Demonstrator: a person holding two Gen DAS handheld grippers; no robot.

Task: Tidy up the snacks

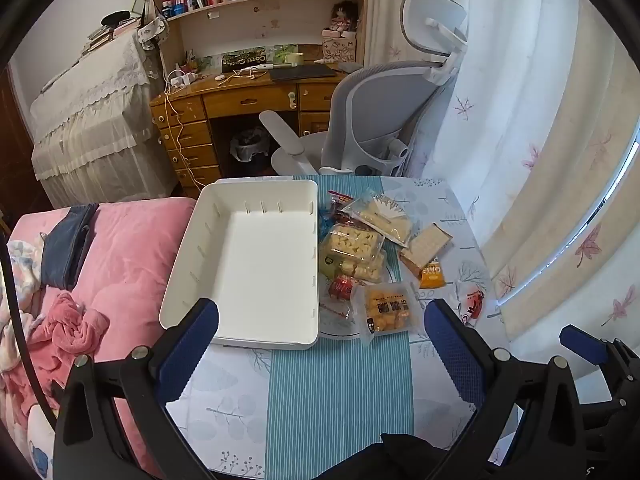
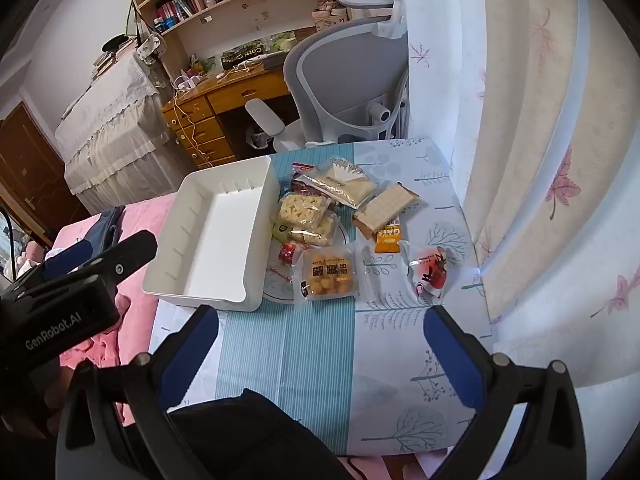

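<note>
I have both grippers hovering above the near end of the small table (image 1: 336,396), tilted down toward it, and neither one touches anything. The left gripper (image 1: 320,344) has its jaws spread wide with nothing between them, only the striped teal runner (image 1: 340,380) showing in the gap. The right gripper (image 2: 320,344) is the same: jaws wide apart, nothing held. Ahead of me on the left half of the table sits the white plastic bin (image 1: 256,256), which has nothing in it, its slotted inner walls bare. The snacks lie in a loose pile just beside its right wall. Nearest me is a clear packet of small golden biscuits (image 2: 330,272), resting partly on a white plate (image 2: 280,280). Behind it are clear packs of pale puffed pieces (image 2: 304,216), one partly over another, and farther back a flat clear bag of pale wafers (image 2: 340,180). To the right of those lies a tan cracker packet (image 2: 386,204) overlapping a small orange sachet (image 2: 388,240). A red-and-white wrapped snack (image 2: 430,274) lies apart from the pile, near the table's right edge by the curtain (image 2: 540,160). A pink blanket (image 1: 132,248) lies to the left of the table.
</note>
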